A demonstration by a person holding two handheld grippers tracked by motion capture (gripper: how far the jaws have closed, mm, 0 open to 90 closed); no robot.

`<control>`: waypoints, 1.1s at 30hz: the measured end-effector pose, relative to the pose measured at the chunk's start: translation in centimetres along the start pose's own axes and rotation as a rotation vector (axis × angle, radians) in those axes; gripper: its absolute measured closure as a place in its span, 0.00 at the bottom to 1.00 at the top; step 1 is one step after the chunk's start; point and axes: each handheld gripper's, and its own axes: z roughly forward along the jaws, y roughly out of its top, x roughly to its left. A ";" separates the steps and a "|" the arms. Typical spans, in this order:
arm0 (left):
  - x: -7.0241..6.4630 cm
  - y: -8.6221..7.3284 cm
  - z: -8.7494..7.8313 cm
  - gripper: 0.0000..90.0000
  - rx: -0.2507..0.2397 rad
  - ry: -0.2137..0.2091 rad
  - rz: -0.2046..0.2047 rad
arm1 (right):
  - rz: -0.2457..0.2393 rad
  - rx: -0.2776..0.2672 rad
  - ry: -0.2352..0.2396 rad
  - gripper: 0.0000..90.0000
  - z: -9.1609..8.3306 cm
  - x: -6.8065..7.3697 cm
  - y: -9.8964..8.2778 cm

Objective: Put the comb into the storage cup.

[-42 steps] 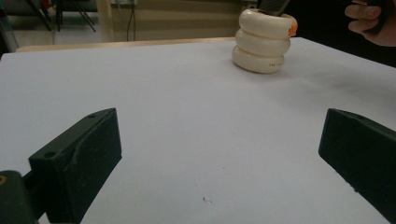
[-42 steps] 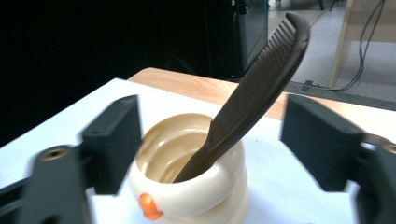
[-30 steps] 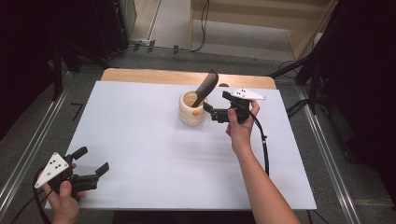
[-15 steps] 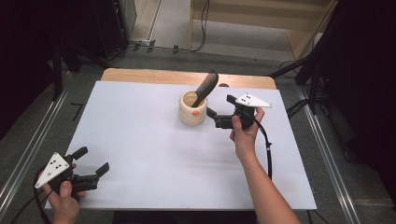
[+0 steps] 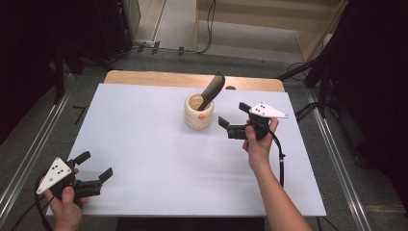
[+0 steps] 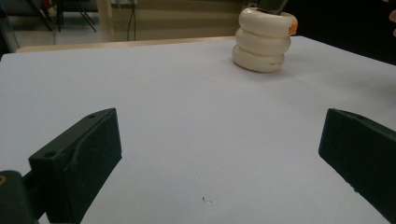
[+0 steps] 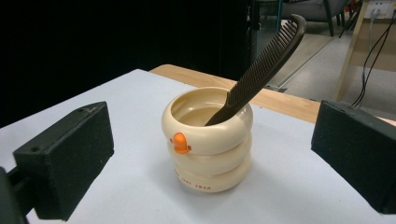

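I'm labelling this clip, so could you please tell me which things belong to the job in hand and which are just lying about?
In the job:
- comb
- cream holder
- right gripper, open beside it

Lying about:
- left gripper, open, far off
- white table

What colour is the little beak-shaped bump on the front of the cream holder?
Orange, on the cream ringed holder; the bump shows best in the right gripper view.
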 end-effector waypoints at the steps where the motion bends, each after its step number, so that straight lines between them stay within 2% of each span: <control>1: 0.0 0.0 0.0 0.00 0.001 -0.001 -0.001 | 0.002 0.000 -0.002 0.00 -0.2 0.0 -0.1; 33: 0.1 0.0 0.0 0.00 -0.003 -0.003 -0.009 | 0.006 0.022 -0.033 0.00 -5.0 -1.0 -4.6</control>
